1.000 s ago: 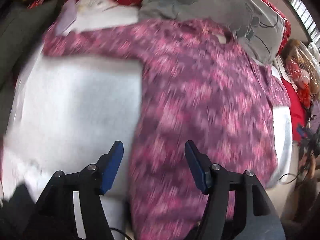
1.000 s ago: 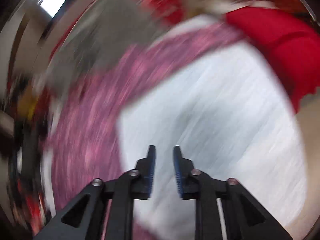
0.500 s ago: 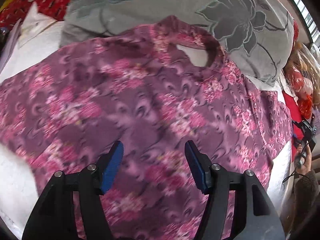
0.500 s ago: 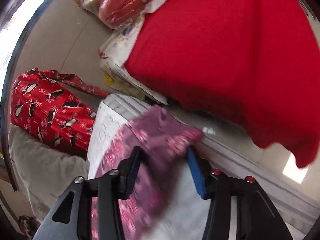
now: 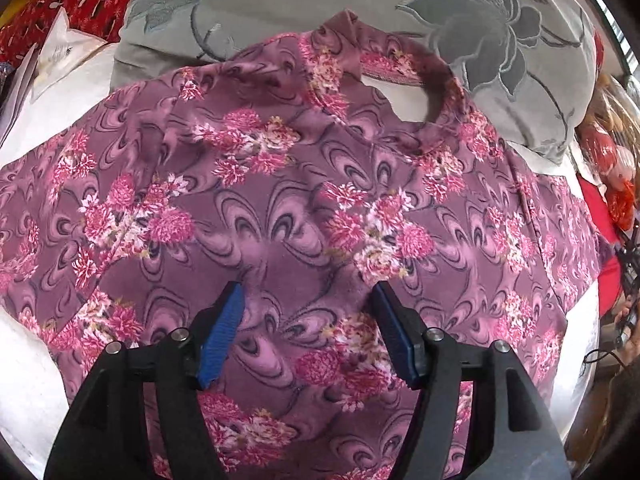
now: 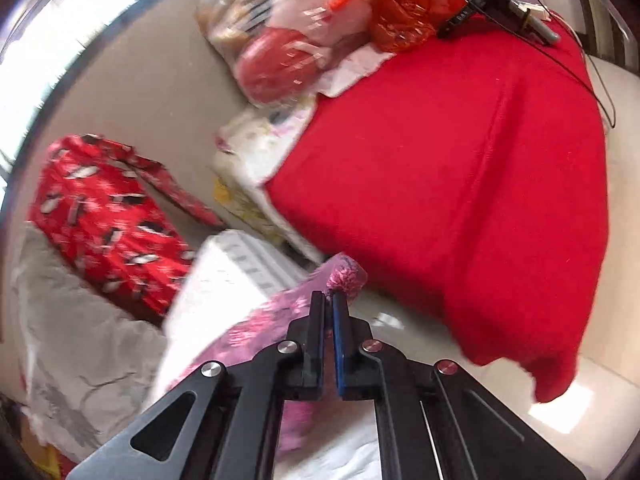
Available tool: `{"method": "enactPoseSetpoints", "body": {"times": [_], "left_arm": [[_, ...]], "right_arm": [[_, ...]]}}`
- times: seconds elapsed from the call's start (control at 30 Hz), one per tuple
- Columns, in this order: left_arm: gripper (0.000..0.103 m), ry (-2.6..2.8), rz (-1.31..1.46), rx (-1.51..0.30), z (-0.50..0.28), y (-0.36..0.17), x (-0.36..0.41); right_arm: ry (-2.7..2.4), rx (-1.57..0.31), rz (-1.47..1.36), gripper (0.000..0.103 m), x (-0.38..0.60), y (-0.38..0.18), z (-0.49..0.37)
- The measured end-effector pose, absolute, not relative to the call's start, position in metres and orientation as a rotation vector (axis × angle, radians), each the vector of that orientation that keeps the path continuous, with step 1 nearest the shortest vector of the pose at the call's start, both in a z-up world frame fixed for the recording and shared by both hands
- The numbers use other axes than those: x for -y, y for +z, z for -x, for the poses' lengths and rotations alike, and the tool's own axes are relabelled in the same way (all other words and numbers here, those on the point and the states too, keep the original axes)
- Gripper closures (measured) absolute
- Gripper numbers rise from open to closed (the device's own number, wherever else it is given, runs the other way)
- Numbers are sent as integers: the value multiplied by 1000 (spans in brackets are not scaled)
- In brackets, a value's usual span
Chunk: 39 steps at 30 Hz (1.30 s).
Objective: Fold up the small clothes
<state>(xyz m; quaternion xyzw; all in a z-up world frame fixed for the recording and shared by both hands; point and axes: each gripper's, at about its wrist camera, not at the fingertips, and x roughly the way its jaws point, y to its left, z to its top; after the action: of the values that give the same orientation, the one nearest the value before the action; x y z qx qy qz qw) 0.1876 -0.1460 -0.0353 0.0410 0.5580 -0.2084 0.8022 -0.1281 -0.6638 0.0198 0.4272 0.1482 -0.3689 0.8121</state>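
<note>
Purple floral shirt (image 5: pixel 280 208) spread flat, left tool (image 5: pixel 306 300) gaping above, right tool (image 6: pixel 329 304) pinching sleeve.

Red blanket (image 6: pixel 460 184), grey floral pillow (image 5: pixel 400 12), beige floor (image 6: pixel 132 92)

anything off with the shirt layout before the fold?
Mostly fine. The floral shirt lies spread flat, but its collar rides up onto the grey pillow. The right tool has pinched one sleeve end.

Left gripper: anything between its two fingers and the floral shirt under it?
Nothing shows there. In the left wrist view the left gripper is open over the floral shirt, and only the shirt's own fabric shows in the gap.
</note>
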Motion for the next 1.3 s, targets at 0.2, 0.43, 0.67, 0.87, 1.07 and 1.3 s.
{"method": "enactPoseSetpoints", "body": {"times": [0.2,0.43,0.67,0.87,1.07,1.3], "left_arm": [[38,-464,28,-1243,-191,-30,131],[38,-516,159,-1301,-201,-25,99],[38,-577,211,-1328,-214,-19,58],[38,-626,226,-1295,-213,2,29],[38,-657,259,-1259,-220,20,0],[38,-699,298,-1285,-224,13,1]], "right_arm": [[-547,-339,-825,99,594,47,81],[-346,-448,-772,100,499,44,15],[-240,-533,-719,99,410,37,-39],[-127,-604,-671,99,330,32,-91],[18,-695,-608,99,241,19,-143],[143,-860,-628,93,166,-34,-174]]}}
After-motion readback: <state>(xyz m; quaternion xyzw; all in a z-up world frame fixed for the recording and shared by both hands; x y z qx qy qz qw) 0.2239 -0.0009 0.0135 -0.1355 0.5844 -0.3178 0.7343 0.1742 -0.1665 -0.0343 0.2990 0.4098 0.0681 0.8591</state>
